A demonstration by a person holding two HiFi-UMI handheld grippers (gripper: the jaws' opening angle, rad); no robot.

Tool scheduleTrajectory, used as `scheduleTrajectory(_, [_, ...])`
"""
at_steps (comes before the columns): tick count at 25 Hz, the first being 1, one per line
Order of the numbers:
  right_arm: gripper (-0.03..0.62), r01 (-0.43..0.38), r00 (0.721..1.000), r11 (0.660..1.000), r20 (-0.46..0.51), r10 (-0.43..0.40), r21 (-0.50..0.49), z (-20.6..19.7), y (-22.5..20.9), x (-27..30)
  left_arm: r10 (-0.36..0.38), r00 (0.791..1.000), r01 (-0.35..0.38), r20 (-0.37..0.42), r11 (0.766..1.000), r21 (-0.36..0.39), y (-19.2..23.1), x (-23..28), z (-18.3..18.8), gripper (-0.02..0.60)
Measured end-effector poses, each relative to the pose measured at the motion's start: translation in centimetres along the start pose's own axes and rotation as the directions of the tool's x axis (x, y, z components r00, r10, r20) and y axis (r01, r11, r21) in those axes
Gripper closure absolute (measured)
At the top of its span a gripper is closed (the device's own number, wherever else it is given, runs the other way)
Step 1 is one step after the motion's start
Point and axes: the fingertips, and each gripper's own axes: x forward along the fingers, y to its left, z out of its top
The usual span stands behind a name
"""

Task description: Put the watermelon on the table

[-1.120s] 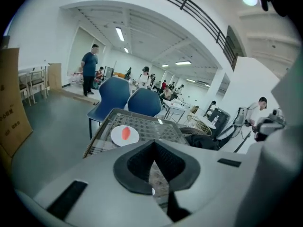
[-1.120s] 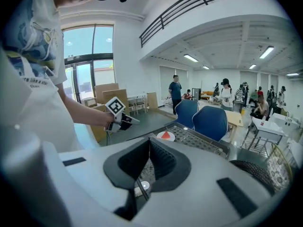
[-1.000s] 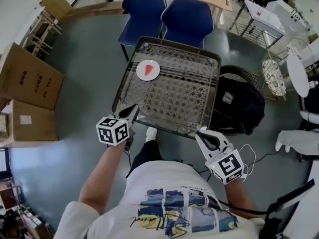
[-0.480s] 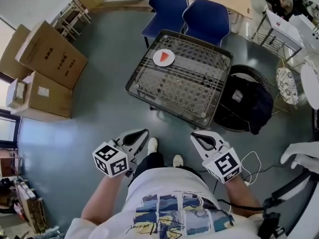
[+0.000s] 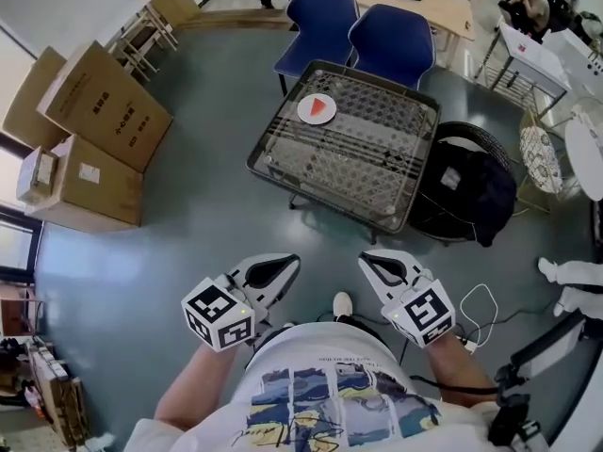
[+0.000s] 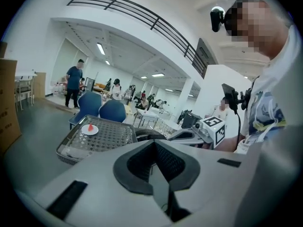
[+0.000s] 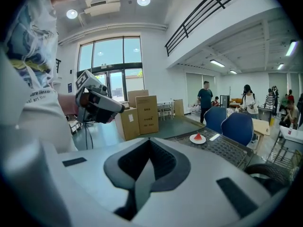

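A red watermelon slice [image 5: 319,107] lies on a white plate [image 5: 308,114] at the far left corner of the mesh-topped table [image 5: 377,172]. Both grippers hang close to my body, well short of the table's near edge. My left gripper [image 5: 290,262] is shut and holds nothing. My right gripper [image 5: 365,258] is also shut and empty. In the left gripper view the slice [image 6: 90,126] shows small and far beyond the closed jaws [image 6: 154,143], with the right gripper's marker cube [image 6: 214,128] to the side. The right gripper view shows the slice [image 7: 198,136] far ahead of its jaws [image 7: 149,141].
Two blue chairs [image 5: 363,31] stand behind the table. A black bag [image 5: 466,196] rests on a round seat to the table's right. Cardboard boxes [image 5: 94,121] line the left side. A white cable [image 5: 476,304] lies on the grey floor. People stand in the background.
The table has dropped farther away in the head view. Both grippers came back from its near edge toward my body, and the left one rose.
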Motion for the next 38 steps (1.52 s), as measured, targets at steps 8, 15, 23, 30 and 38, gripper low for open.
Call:
scheduleTrajectory(8, [0.583,-0.023,1.000,0.998,0.010,0.023,-0.052,2.9,8.3,1.9,-0.044,0.997,0.045,0.060,0.999,-0.006,-1.5,-8.7,-1.5,0.572])
scheduleTrajectory(15, [0.583,-0.028,1.000,0.997,0.001,0.028,-0.075,3.8,16.1,2.9,-0.070,0.992,0.072,0.101,0.997,-0.011,-2.2,-15.7,-3.8,0.572])
scheduleTrajectory(23, [0.583,0.005,1.000,0.995,0.000,-0.005,-0.095,3.9,24.3,3.0,-0.120,0.988,0.118,0.100,0.993,0.017,-4.1,-22.7,-7.7,0.572])
scheduleTrajectory(30, [0.583,0.010,1.000,0.995,-0.003,-0.010,-0.096,3.4,29.6,3.1,-0.145,0.985,0.144,0.091,0.989,0.022,-4.9,-26.1,-10.3,0.572])
scheduleTrajectory(38, [0.583,0.005,1.000,0.990,-0.003,-0.005,-0.139,4.0,32.1,3.1,-0.147,0.982,0.144,0.117,0.989,0.034,-5.6,-27.4,-11.2,0.572])
